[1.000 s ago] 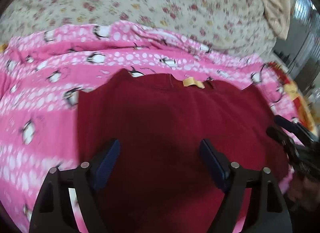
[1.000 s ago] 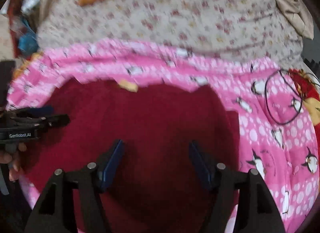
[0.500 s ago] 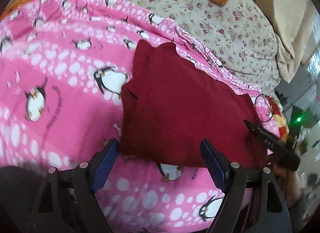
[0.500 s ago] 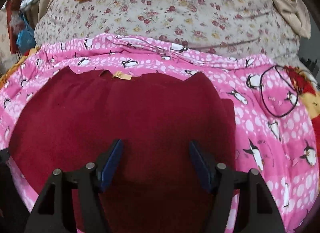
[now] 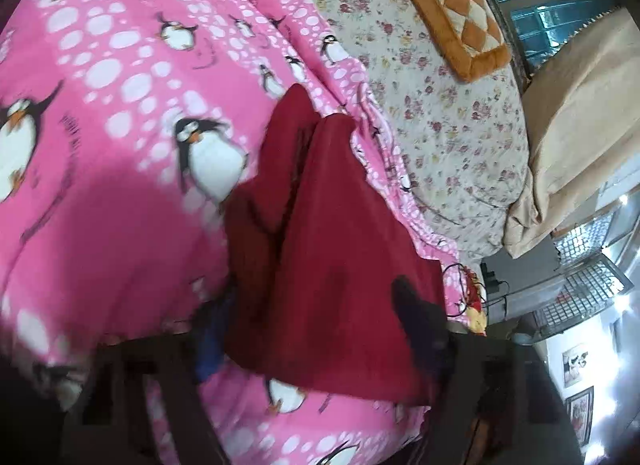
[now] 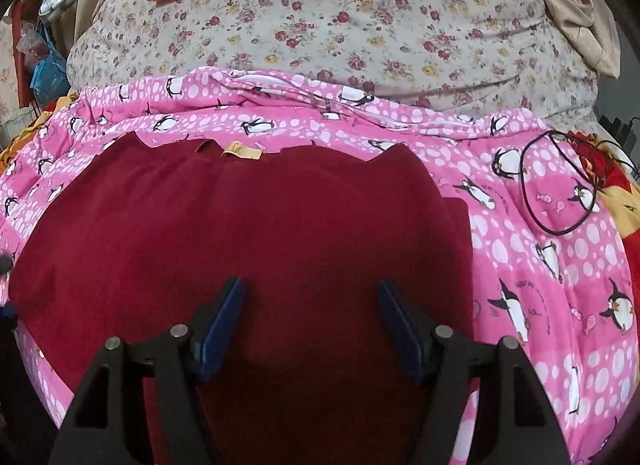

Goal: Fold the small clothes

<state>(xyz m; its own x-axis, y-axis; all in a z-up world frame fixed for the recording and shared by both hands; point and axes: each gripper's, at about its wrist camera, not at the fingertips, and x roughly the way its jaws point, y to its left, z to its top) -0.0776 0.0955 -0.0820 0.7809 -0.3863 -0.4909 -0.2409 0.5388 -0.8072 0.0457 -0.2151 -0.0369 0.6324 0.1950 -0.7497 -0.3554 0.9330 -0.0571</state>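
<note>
Left wrist view
Jaws, left gripper (image 5: 316, 329): closing at this moment, with the near edge of the red garment (image 5: 320, 265) between them. The frame is blurred, so whether the pads already press the cloth cannot be told.
Garment position: on the pink penguin blanket (image 5: 120, 105), seen from its left side. The left edge is bunched into ridges and layers.
Surroundings: floral bedding (image 5: 440, 105) beyond the blanket, with an orange patchwork cushion (image 5: 452, 17) on it.

Right wrist view
Jaws, right gripper (image 6: 312, 325): standing wide over the lower middle of the red garment (image 6: 260, 233). No cloth is pinched between them.
Garment position: spread broad and mostly flat on the pink penguin blanket (image 6: 540, 265), neckline away from the camera, with a yellow neck label (image 6: 242, 152) showing.
Other item: a black cord loop (image 6: 560, 185) lies on the blanket to the right, apart from the garment.

Progress
Done: garment laid out; its right side looks turned in.
Remaining, as judged: the body appears at full length, so the main folds are not yet made.
</note>
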